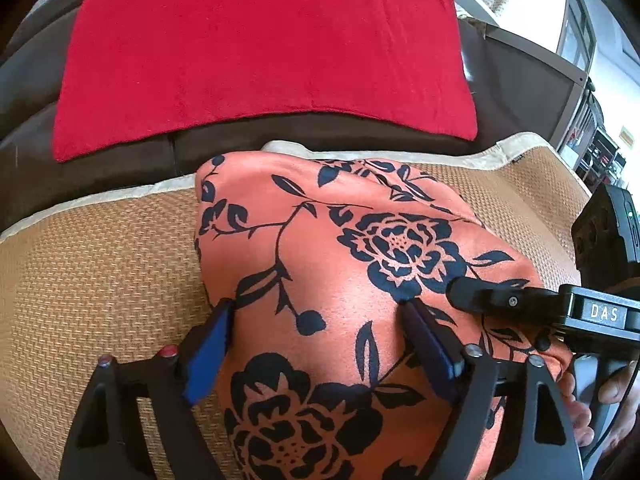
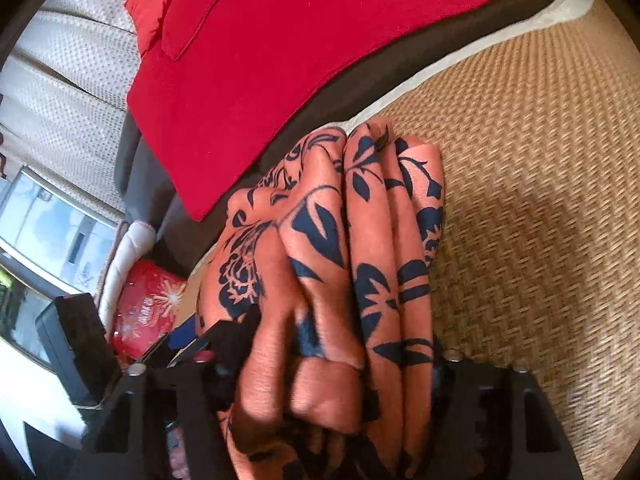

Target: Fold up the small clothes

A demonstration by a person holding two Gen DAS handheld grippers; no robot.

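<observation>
Smooth orange cloth [image 1: 340,280] with dark floral print, folded into a rounded bundle on a woven straw mat [image 1: 100,260]. Left gripper [image 1: 320,312] spread wide over the cloth, blue pads [image 1: 212,344] gripping nothing. Right gripper [image 2: 332,368] buried in bunched folds; closure unclear. Beyond, plush red towel [image 1: 260,52] flat on brown sofa [image 1: 40,152].

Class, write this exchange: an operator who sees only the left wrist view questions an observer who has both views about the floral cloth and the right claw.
Operator: The cloth looks smooth from here. How is its right edge?
Observer: It shows several stacked folds, seen edge-on.
Operator: Is the right claw gripping it?
Observer: The folds fill the gap between its fingers. I cannot tell whether they pinch.
Operator: Is there anything past the mat on that side?
Observer: A red bag lies there.
</observation>
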